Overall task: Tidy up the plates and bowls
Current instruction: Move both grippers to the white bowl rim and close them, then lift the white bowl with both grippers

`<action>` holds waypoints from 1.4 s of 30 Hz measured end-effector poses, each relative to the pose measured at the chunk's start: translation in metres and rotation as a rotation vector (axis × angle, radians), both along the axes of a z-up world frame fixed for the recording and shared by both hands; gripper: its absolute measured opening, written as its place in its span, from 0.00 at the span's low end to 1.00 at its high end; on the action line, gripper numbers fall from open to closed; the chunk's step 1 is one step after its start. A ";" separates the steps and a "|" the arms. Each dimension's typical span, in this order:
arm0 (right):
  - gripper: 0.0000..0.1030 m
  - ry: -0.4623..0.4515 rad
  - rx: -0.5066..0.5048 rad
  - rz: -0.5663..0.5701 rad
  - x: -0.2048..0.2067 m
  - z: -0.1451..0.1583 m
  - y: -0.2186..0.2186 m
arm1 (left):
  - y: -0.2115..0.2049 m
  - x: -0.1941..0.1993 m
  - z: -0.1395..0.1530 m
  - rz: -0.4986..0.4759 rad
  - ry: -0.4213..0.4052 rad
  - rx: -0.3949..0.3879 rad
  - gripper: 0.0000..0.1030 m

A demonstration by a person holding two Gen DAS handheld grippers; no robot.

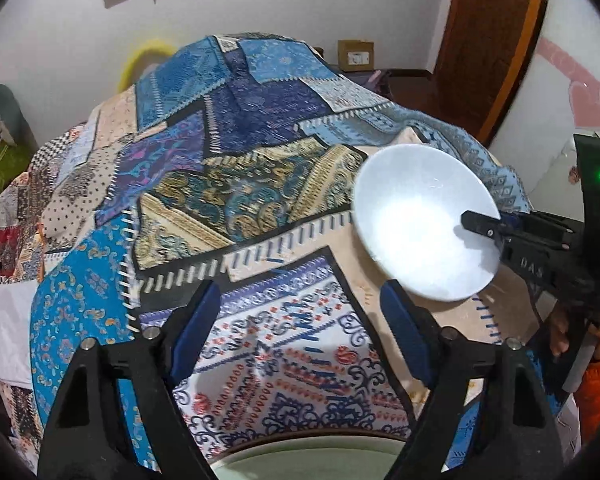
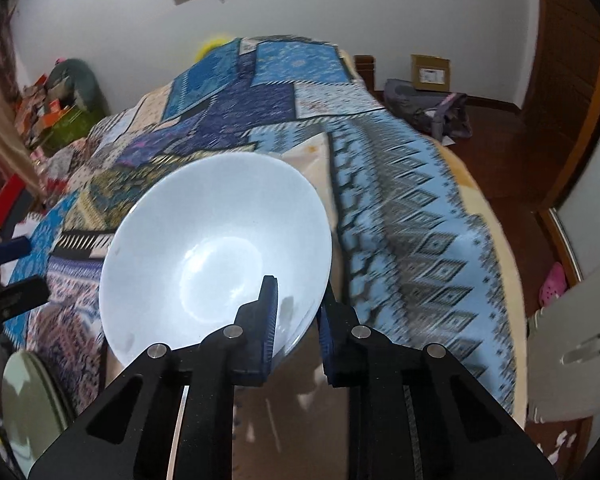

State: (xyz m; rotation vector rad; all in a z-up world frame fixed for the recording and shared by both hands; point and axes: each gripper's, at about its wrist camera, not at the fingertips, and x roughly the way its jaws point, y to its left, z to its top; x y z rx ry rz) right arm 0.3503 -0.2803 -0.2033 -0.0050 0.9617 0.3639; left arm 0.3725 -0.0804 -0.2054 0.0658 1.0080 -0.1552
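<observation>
One white bowl (image 2: 215,252) is up in the right gripper (image 2: 295,320), clamped by its near rim with one finger inside and one outside, tilted and hanging over the bed's right edge. Under it is the patchwork bedspread (image 1: 227,184), all blue and cream patterns. Left gripper (image 1: 300,320) hovers nearby over the bed's near edge with its fingers spread apart and nothing between them. Right below it sits a pale green plate (image 1: 308,464), mostly hidden at the near edge.
</observation>
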 end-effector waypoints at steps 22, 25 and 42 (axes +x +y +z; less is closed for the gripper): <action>0.17 0.051 0.076 0.067 -0.020 -0.006 0.035 | -0.010 0.012 -0.055 0.011 0.182 -0.073 0.20; 0.17 0.053 0.082 0.052 -0.022 -0.004 0.036 | -0.009 0.012 -0.054 0.018 0.183 -0.086 0.19; 0.17 -0.037 0.092 0.081 -0.074 0.052 0.058 | 0.018 -0.050 0.007 0.060 0.104 -0.123 0.19</action>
